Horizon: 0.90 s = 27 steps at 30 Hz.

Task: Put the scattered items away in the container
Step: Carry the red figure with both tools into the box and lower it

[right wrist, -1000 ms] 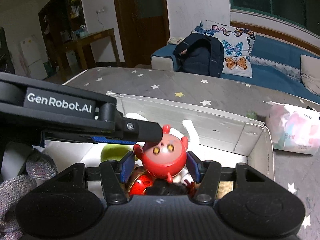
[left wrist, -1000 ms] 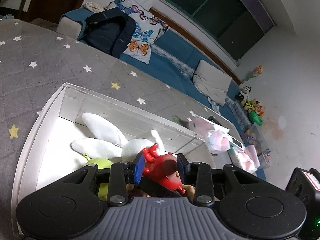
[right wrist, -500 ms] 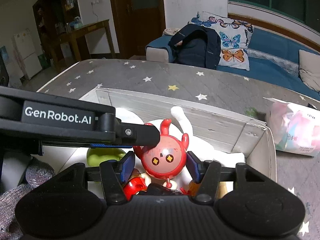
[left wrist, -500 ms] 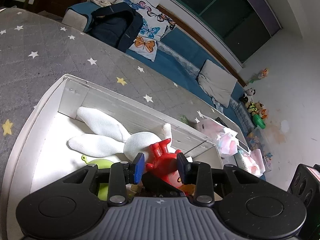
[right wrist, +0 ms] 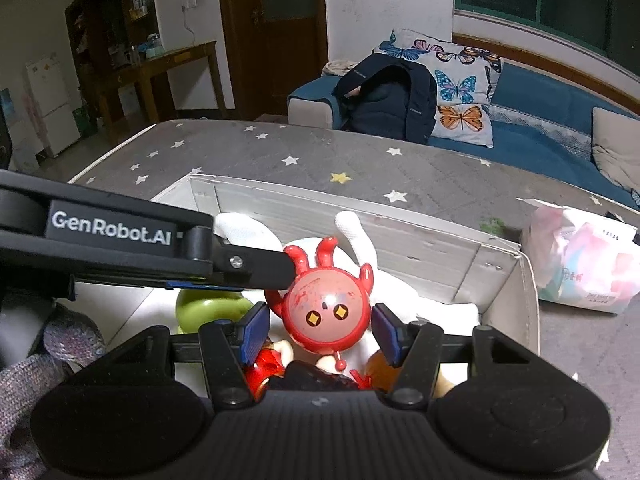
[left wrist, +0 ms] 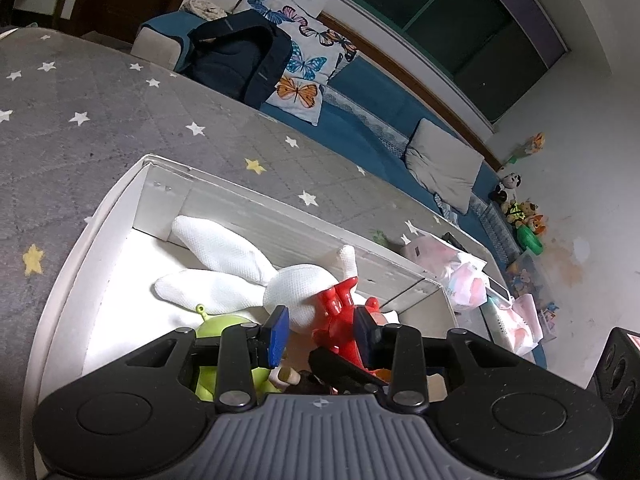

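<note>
You are working with the red horned toy [right wrist: 326, 312] already inside the outline of the white box [right wrist: 404, 226], near the box's near wall and lying over the white plush rabbit [left wrist: 240, 264], with the green toy [left wrist: 222, 324] beside it toward the box's left wall. The toy is sitting directly ahead of the right hand-held gripper [right wrist: 320, 330], its round head framed by the two blue pads and its horns pointing toward the box's far wall, so its long axis is running along the line of the fingers, not across them. The right pads are flanking the head very closely. Whether they are pressing on it cannot be told from these views. The left hand-held gripper [left wrist: 320, 326] is reaching in from the box's left side. Its jaws are standing apart, with a clear gap on one side of the toy, and one finger appears to be touching the side of the head. The right hand is therefore the better placed of the two. Judging from this layout, the coming move is a release straight down into the box. Watch that the toy is not rolling onto the box's near wall, and that the two sets of fingers are not fouling each other.
</note>
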Each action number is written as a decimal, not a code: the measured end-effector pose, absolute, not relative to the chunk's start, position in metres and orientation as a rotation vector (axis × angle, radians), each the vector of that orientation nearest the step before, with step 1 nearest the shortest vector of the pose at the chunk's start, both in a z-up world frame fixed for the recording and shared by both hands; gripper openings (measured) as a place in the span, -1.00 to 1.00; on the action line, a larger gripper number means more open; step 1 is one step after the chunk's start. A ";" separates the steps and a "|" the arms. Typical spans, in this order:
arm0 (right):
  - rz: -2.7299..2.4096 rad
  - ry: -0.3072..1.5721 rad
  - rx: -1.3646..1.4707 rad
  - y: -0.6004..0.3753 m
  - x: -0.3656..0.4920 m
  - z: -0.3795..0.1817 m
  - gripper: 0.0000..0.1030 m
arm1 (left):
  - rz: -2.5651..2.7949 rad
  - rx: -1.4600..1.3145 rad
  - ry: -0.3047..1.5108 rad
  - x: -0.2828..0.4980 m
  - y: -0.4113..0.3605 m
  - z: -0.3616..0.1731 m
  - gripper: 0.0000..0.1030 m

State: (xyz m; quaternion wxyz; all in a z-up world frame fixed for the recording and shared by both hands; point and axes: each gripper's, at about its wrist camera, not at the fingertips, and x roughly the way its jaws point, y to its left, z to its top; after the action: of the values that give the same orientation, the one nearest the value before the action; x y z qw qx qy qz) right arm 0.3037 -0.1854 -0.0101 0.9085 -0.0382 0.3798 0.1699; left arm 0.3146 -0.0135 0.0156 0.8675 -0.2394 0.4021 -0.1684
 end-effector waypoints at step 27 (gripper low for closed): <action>0.331 0.741 -0.077 -0.204 0.282 -0.003 0.33 | -0.309 -0.410 0.832 0.296 -0.017 0.025 -0.28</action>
State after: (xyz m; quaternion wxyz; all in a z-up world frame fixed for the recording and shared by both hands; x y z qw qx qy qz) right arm 0.2821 -0.2037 -0.0026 0.9181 -0.0376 0.3604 0.1609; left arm 0.2958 -0.0166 0.0254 0.8830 -0.1968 0.3994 -0.1484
